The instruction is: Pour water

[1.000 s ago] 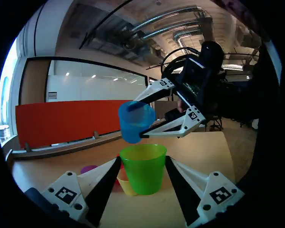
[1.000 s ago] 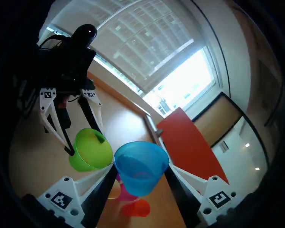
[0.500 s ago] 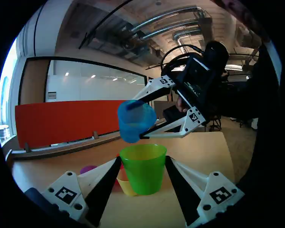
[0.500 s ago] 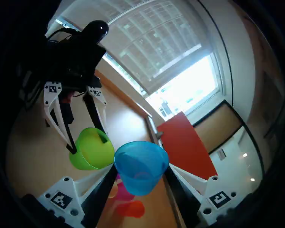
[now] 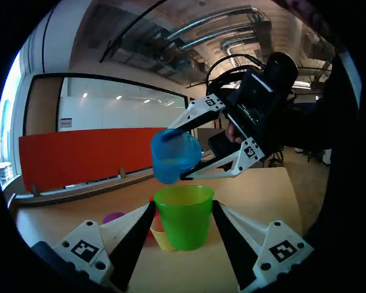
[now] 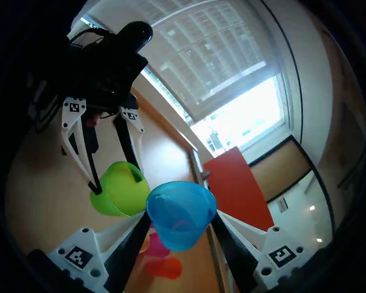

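Note:
A green cup (image 5: 184,217) stands upright between my left gripper's (image 5: 183,205) fingers, which are shut on its sides. Just above and behind its rim hangs a translucent blue cup (image 5: 173,155), tilted with its mouth away, gripped by my right gripper (image 5: 179,154). In the right gripper view the blue cup (image 6: 180,215) sits in my right gripper (image 6: 180,219), mouth facing the camera. The green cup (image 6: 118,189) is just to its left, in the left gripper (image 6: 117,185). I cannot make out any water.
A wooden table (image 5: 261,195) lies below. On it, near the green cup, stand a yellow cup (image 5: 159,237) and a purple cup (image 5: 114,216). A pink cup (image 6: 156,244) and an orange cup (image 6: 164,267) are under the blue one. A red partition (image 5: 80,154) lines the table's far edge.
The right gripper has tipped further with the blue cup, its body rising a little. The blue cup stays above the green cup's rim. The left gripper and green cup hold still.

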